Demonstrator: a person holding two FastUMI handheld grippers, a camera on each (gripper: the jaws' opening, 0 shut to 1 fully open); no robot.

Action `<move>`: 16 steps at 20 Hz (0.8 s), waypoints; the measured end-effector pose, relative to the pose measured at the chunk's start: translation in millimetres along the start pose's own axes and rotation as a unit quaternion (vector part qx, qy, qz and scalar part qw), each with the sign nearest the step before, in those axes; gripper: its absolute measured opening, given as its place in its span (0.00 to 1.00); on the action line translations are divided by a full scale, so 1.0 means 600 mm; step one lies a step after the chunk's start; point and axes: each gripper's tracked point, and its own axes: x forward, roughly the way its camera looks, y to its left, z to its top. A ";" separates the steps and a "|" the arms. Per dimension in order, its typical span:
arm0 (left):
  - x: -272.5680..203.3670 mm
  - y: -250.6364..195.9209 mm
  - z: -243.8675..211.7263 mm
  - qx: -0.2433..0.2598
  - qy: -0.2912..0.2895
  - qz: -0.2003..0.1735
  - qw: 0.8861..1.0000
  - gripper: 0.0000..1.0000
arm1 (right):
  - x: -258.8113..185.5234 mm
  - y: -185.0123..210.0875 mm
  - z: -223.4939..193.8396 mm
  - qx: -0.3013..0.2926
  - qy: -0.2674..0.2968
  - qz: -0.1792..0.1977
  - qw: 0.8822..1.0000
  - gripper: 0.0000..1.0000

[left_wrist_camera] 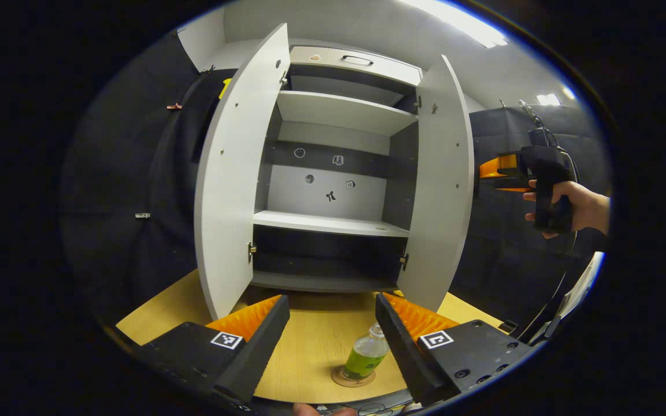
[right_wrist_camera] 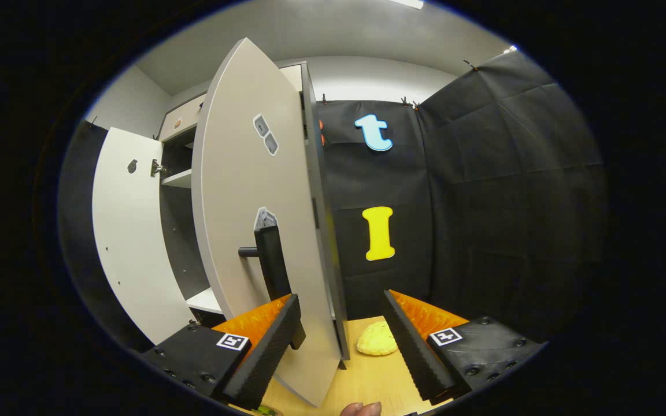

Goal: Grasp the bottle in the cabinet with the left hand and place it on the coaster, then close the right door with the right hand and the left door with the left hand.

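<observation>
On coaster (left_wrist_camera: 354,377): bottle (left_wrist_camera: 366,356) upright | between open left jaws, untouched | right jaws open, empty

1. In the left gripper view, the right door (left_wrist_camera: 441,190) of the cabinet (left_wrist_camera: 333,173) covers the front of the right gripper (left_wrist_camera: 492,176); we cannot tell how its jaws stand there.
2. The left gripper (left_wrist_camera: 333,341) finger (left_wrist_camera: 399,346) overlaps the bottle (left_wrist_camera: 366,355) along its right side.
3. The coaster (left_wrist_camera: 353,378) is mostly covered by the bottle standing on it.
4. The small stickers (left_wrist_camera: 333,176) on the cabinet's back panel are too small for us to make out.
5. In the right gripper view, the door handle (right_wrist_camera: 272,266) is partly covered at its lower end by a right-gripper finger (right_wrist_camera: 263,352).
6. A yellow lumpy object (right_wrist_camera: 377,339) on the table (right_wrist_camera: 362,375) is partly hidden behind the other finger; we cannot identify it.
7. A fingertip (right_wrist_camera: 361,409) is cut off at the bottom edge.
</observation>
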 end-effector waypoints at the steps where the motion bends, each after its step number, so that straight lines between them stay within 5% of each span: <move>1: -0.005 0.009 0.005 0.003 0.000 0.006 1.000 0.95 | 0.002 0.016 -0.002 -0.002 0.000 0.008 1.000 0.97; 16: -0.062 0.144 0.033 0.006 0.020 0.097 0.995 0.95 | 0.077 0.190 -0.043 0.007 0.023 0.088 0.996 0.97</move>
